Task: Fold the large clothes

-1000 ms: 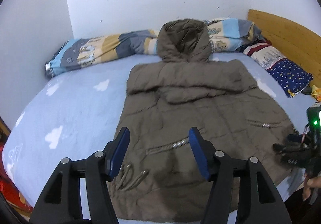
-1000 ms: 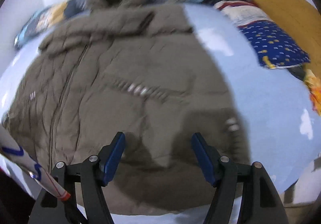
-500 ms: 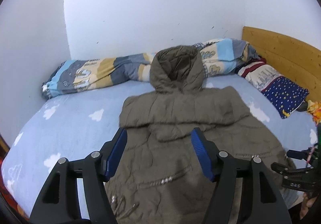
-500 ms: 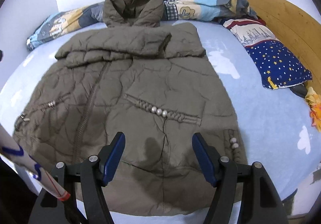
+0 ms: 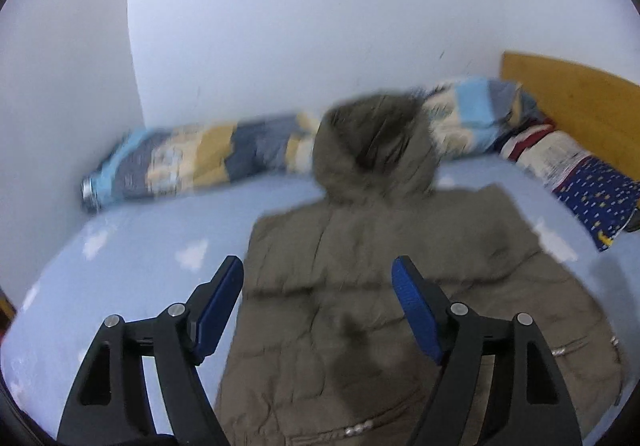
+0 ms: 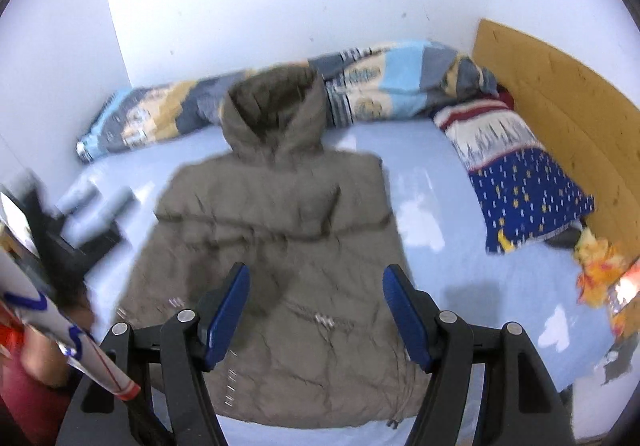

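A large olive-brown hooded padded coat (image 5: 380, 270) lies flat on the light blue bed (image 5: 132, 266), front up, hood toward the wall and sleeves folded across the chest. It also shows in the right wrist view (image 6: 280, 230). My left gripper (image 5: 318, 278) is open and empty, held above the coat's left half. My right gripper (image 6: 316, 284) is open and empty, above the coat's lower middle. The left gripper shows blurred at the left edge of the right wrist view (image 6: 76, 234).
A rolled patterned duvet (image 6: 360, 90) lies along the wall behind the hood. Pillows (image 6: 516, 182) and a wooden headboard (image 6: 560, 118) are at the right. An orange toy (image 6: 600, 274) sits at the bed's right edge. White walls enclose the bed's far and left sides.
Both grippers have risen and pulled back from the coat, so more wall and bed show. The coat has not moved. Both stay open.
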`<action>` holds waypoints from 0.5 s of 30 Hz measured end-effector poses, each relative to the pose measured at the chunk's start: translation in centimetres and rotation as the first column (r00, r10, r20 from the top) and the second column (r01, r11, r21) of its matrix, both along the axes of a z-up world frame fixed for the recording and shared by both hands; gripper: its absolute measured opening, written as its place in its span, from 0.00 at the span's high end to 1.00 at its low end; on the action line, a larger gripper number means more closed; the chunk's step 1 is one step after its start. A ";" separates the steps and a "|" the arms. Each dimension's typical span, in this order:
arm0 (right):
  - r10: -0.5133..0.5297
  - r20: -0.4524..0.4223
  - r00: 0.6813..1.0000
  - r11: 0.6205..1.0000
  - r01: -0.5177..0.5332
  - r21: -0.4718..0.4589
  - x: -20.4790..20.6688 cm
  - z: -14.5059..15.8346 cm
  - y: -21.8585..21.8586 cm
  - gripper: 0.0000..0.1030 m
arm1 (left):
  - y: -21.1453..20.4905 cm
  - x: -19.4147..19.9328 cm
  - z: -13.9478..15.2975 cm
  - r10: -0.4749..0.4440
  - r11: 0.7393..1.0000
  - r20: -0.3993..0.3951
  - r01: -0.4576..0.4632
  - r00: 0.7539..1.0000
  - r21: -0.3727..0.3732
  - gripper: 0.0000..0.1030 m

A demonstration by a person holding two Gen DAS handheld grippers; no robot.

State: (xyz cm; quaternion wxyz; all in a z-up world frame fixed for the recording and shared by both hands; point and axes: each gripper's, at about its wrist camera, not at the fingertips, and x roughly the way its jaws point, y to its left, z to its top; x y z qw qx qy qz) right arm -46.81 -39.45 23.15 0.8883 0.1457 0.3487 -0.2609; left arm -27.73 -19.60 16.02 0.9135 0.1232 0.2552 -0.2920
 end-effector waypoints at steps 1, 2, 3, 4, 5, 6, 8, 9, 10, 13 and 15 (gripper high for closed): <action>0.005 0.014 1.000 1.000 -0.005 0.004 0.8 1.5 -0.2 0.28 | 0.2 0.6 -0.5 0.012 1.000 -0.024 -0.012 1.000 0.001 0.26; 0.012 0.024 1.000 1.000 -0.013 0.002 1.9 3.0 -0.5 0.28 | 0.4 1.3 -0.9 0.026 1.000 -0.044 -0.026 0.999 -0.004 0.26; 0.018 0.026 0.999 1.000 -0.018 -0.002 2.8 3.9 -0.7 0.27 | 0.6 1.7 -1.2 0.037 0.999 -0.049 -0.037 0.998 -0.007 0.26; 0.024 0.029 0.999 1.000 -0.024 -0.011 4.4 5.1 -1.2 0.25 | 0.7 2.0 -1.5 0.051 0.999 -0.048 -0.051 0.998 -0.004 0.26; 0.025 0.031 0.999 1.000 -0.024 -0.017 5.6 5.8 -1.6 0.25 | 0.7 2.1 -1.8 0.057 0.998 -0.047 -0.057 0.997 0.002 0.26; 0.023 0.036 0.999 1.000 -0.022 -0.019 7.5 6.6 -2.6 0.25 | 0.6 2.3 -2.2 0.055 0.998 -0.047 -0.055 0.997 0.011 0.26; 0.027 0.052 0.998 0.999 -0.028 0.022 11.3 7.3 -4.6 0.24 | 0.4 2.5 -3.0 0.045 0.999 -0.041 -0.044 0.998 0.028 0.26; 0.030 0.060 0.998 0.998 -0.033 0.047 12.8 7.3 -5.5 0.24 | 0.3 2.7 -3.4 0.031 0.999 -0.039 -0.030 0.999 0.030 0.26; 0.033 0.067 0.997 0.997 -0.038 0.067 15.1 7.1 -6.7 0.24 | 0.1 2.8 -3.8 0.014 0.999 -0.036 -0.013 0.999 0.034 0.26; 0.029 0.020 0.999 0.999 -0.029 0.026 21.4 5.8 -9.8 0.24 | -0.6 3.3 -5.0 -0.032 0.996 -0.029 0.034 0.999 0.077 0.26; 0.013 0.018 1.000 0.999 -0.013 0.043 24.5 4.2 -12.5 0.24 | -1.1 3.5 -5.4 -0.067 0.993 -0.042 0.070 0.997 0.092 0.26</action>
